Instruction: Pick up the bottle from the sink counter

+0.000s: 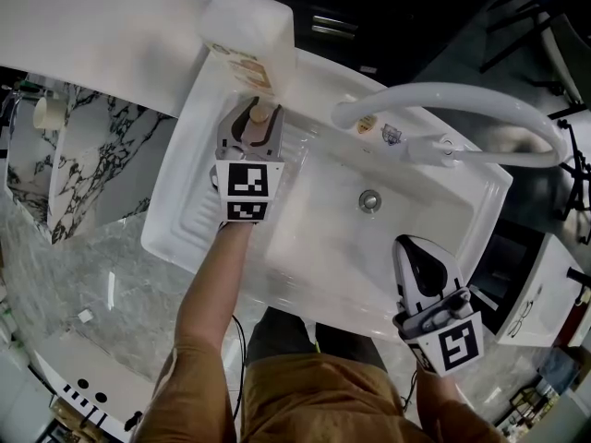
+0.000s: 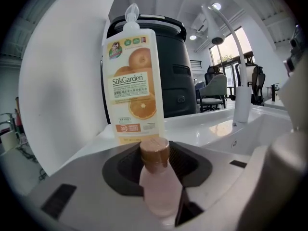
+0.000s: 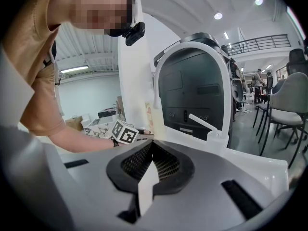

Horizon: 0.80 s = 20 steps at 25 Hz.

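Note:
A small pink bottle [image 1: 260, 113] with a brown cap [image 2: 154, 150] stands on the white sink counter [image 1: 189, 215], just in front of a tall orange-label detergent bottle [image 1: 249, 35]. My left gripper [image 1: 254, 111] has a jaw on each side of the small bottle and the pads press on its body [image 2: 159, 191]. My right gripper [image 1: 416, 247] hovers over the front right rim of the sink, jaws together with nothing between them; in the right gripper view [image 3: 149, 165] only a thin white sliver shows between the jaws.
The detergent bottle [image 2: 134, 90] stands right behind the small one. A long white faucet [image 1: 452, 100] arches over the basin [image 1: 314, 247] with its drain [image 1: 369, 199]. A marble surface [image 1: 83, 173] lies to the left, a dark bin [image 2: 173, 76] behind.

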{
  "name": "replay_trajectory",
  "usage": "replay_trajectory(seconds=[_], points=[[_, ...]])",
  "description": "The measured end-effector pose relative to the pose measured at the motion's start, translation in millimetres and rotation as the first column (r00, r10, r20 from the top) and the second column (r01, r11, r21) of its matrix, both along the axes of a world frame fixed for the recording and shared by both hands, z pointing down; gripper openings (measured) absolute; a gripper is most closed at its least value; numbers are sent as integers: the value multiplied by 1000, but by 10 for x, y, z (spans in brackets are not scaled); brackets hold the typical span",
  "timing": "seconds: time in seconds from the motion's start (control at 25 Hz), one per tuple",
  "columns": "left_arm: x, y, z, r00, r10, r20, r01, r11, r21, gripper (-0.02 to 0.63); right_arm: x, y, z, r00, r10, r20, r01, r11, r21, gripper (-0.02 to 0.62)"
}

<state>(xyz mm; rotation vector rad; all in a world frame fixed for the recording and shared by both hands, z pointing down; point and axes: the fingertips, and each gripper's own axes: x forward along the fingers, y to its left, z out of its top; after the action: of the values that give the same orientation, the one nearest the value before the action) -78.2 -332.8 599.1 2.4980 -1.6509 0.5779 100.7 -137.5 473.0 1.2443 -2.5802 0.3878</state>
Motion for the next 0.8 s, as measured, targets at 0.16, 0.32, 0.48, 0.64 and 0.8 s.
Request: replay_trajectory(seconds=[0.16, 0.32, 0.48, 0.64, 0.8], points=[[2, 1, 3, 1000, 7, 18, -7, 1000, 11, 144, -21, 5, 5, 1000, -5, 7, 5, 1000, -6, 3], [0, -3, 5, 1000, 14, 24, -15, 1000, 14, 144, -1, -9, 0, 1000, -1, -4, 1, 1000, -2, 3], [8, -1, -1, 999, 39, 27, -40, 999, 34, 144, 3, -9, 10, 1000, -3, 0, 3, 1000, -5, 3], [3, -3, -13, 999, 45, 26, -46, 998, 41, 144, -29, 4, 24, 1000, -15, -3, 15, 1000, -8, 3], [2, 8, -23, 999, 48, 11, -48, 998, 48, 140, -44, 7, 0, 1000, -18, -1, 18, 1000, 0, 3]])
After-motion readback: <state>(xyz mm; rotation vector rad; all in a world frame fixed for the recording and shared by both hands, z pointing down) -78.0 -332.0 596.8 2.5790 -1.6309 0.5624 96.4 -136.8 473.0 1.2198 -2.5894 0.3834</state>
